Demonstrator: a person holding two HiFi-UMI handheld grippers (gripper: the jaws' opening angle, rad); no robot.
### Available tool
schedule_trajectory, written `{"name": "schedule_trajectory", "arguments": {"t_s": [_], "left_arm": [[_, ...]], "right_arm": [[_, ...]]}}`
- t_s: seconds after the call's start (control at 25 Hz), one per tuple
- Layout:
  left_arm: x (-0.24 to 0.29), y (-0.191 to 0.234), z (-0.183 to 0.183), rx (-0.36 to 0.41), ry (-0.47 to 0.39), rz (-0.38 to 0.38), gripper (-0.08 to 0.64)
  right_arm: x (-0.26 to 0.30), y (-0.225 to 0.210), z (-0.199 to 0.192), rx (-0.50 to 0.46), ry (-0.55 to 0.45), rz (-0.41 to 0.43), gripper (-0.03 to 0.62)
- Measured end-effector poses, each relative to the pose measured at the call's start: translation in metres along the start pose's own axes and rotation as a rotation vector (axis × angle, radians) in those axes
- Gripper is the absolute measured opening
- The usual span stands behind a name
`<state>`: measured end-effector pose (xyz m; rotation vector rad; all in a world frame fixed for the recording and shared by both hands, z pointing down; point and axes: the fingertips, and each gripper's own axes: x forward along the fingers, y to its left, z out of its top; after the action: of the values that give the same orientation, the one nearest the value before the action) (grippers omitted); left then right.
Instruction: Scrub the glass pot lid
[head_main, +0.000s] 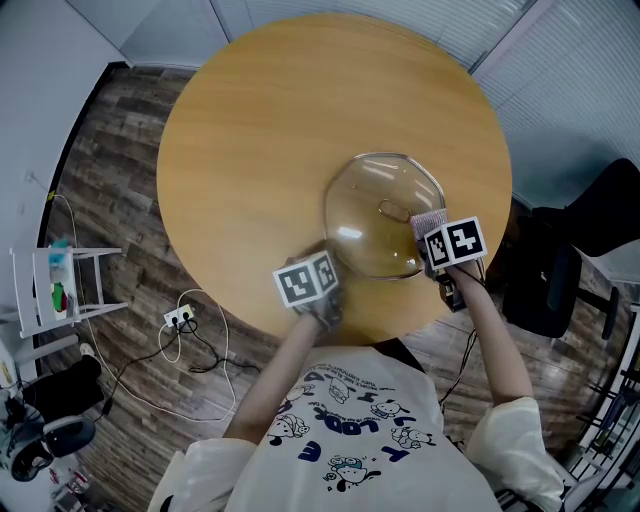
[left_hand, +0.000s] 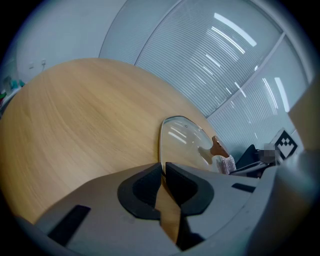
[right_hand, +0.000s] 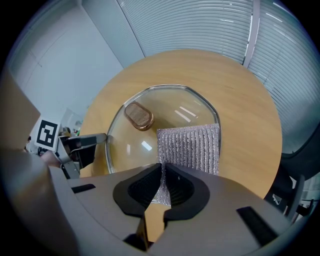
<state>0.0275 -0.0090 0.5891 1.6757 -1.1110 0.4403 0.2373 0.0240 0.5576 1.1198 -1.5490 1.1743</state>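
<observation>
The glass pot lid (head_main: 372, 222) lies on the round wooden table (head_main: 260, 130), near its front right edge, with a brown knob (head_main: 393, 209) on top. My left gripper (head_main: 328, 258) is shut on the lid's near rim; in the left gripper view the rim (left_hand: 161, 150) runs down between the pads of the left gripper (left_hand: 162, 171). My right gripper (head_main: 432, 238) is shut on a silver scrub cloth (right_hand: 192, 147), which lies flat on the lid (right_hand: 135, 145) beside the knob (right_hand: 138, 115). The right gripper (right_hand: 163, 172) pinches the cloth's near edge.
A black chair (head_main: 560, 285) stands close to the table's right side. On the wood floor to the left are a power strip with cables (head_main: 180, 320) and a white rack (head_main: 60, 290). The far and left parts of the tabletop are bare.
</observation>
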Motion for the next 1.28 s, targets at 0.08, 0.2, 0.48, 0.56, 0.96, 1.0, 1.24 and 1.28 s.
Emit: {"name": "schedule_trajectory", "arguments": {"t_s": [0.08, 0.2, 0.48, 0.56, 0.96, 1.0, 1.24, 1.28], "left_arm": [[0.000, 0.000, 0.000, 0.000, 0.000, -0.001, 0.037], [0.000, 0.001, 0.001, -0.001, -0.001, 0.001, 0.037], [0.001, 0.000, 0.001, -0.002, -0.001, 0.000, 0.037], [0.001, 0.000, 0.001, -0.003, -0.002, 0.001, 0.037], [0.000, 0.001, 0.001, -0.004, -0.003, 0.002, 0.037], [0.001, 0.001, 0.001, -0.004, -0.002, 0.001, 0.037], [0.000, 0.001, 0.002, -0.002, -0.004, 0.000, 0.037], [0.000, 0.001, 0.002, -0.003, -0.004, 0.000, 0.037]], "right_arm": [[0.000, 0.002, -0.001, 0.002, 0.000, 0.001, 0.048], [0.001, 0.005, -0.003, 0.004, 0.000, 0.005, 0.048], [0.002, 0.013, -0.009, 0.007, 0.004, 0.023, 0.048], [0.002, 0.015, -0.009, 0.008, 0.004, 0.025, 0.048], [0.004, 0.028, -0.013, -0.004, 0.011, 0.044, 0.048], [0.005, 0.029, -0.013, -0.006, 0.012, 0.044, 0.048], [0.005, 0.033, -0.012, -0.010, 0.013, 0.047, 0.048], [0.005, 0.034, -0.012, -0.009, 0.012, 0.049, 0.048]]}}
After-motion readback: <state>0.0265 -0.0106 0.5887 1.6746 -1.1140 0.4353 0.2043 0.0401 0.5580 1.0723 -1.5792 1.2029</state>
